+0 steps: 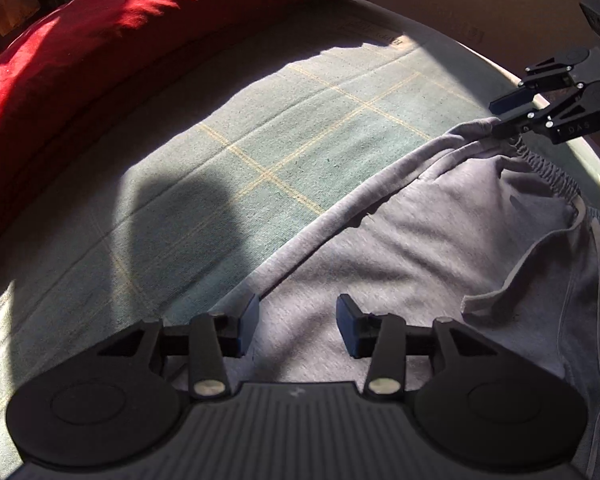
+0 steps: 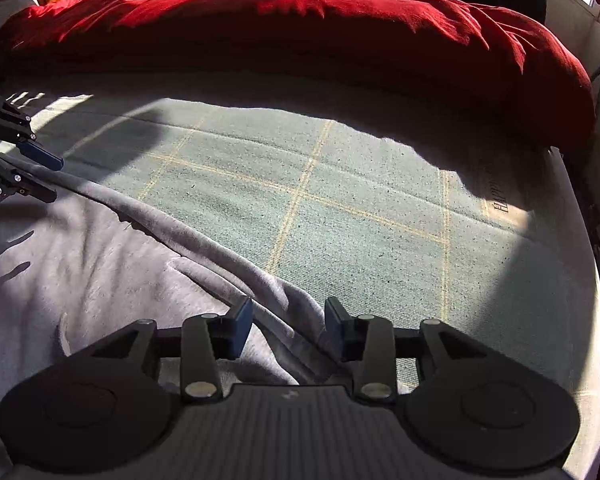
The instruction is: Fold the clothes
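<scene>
Left wrist | grey sweatpants (image 1: 440, 240) flat on green blanket (image 1: 260, 152)

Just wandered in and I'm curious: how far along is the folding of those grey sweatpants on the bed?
Done: the grey sweatpants look folded once lengthwise, with a doubled edge along the green blanket. In hand: nothing; the left gripper and right gripper are open over that edge. Left: the crosswise folds, since the sweatpants lie at full length.

The grey fleece sweatpants (image 1: 440, 248) look soft, matt and faintly fuzzy. Beneath them, the pale green checked woven bedcover (image 2: 340, 216) shows a coarse, ribbed weave. The red cotton duvet (image 2: 300, 12) looks matt and crumpled.
</scene>
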Demonstrator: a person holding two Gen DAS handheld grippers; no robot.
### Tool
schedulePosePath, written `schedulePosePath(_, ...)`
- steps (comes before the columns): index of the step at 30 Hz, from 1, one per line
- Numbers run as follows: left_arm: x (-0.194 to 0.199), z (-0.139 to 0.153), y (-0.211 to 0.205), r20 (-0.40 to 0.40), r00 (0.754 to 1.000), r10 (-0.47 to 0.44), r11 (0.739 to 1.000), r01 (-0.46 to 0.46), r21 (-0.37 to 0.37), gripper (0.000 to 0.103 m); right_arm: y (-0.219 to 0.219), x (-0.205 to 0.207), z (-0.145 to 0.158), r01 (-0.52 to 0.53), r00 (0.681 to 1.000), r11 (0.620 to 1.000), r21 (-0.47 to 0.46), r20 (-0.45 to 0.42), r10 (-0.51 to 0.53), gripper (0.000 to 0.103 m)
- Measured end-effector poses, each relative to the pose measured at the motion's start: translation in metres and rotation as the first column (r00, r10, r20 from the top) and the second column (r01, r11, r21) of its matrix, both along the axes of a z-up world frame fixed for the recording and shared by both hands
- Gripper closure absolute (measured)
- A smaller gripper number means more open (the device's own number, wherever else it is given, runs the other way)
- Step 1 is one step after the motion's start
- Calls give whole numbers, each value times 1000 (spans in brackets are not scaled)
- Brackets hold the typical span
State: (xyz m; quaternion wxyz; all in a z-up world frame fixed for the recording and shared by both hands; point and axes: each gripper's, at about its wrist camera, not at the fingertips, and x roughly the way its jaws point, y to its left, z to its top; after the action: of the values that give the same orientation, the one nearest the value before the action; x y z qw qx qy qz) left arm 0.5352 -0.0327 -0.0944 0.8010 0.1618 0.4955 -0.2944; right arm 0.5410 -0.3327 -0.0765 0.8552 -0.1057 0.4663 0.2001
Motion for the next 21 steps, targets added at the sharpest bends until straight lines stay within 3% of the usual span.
schedulePosePath(4,-28,-25,46,-70,987,146,989,-146,12,58,39,-20,0,-17,999,997,74,-36,20,53)
schedulePosePath(7,-42,-43,78,-117,956,269,963,-267,36,57,75,-36,-7,-46,995,992,117,-84,56,52)
schedulePosePath(11,-56,-44,116,-69,915,398,915,-391,99,56,121,-57,-16,-92,987,987,133,-116,108,52)
schedulePosePath(14,-64,-39,145,-60,868,492,867,-483,126,57,145,-68,-15,-116,985,983,142,-111,132,52)
schedulePosePath(17,-81,-25,172,-35,823,567,822,-563,81,57,165,-76,-13,-127,984,979,157,-103,144,50)
schedulePosePath(21,-104,-18,211,-36,720,693,721,-692,34,57,183,-80,-8,-102,985,967,234,-114,132,46)
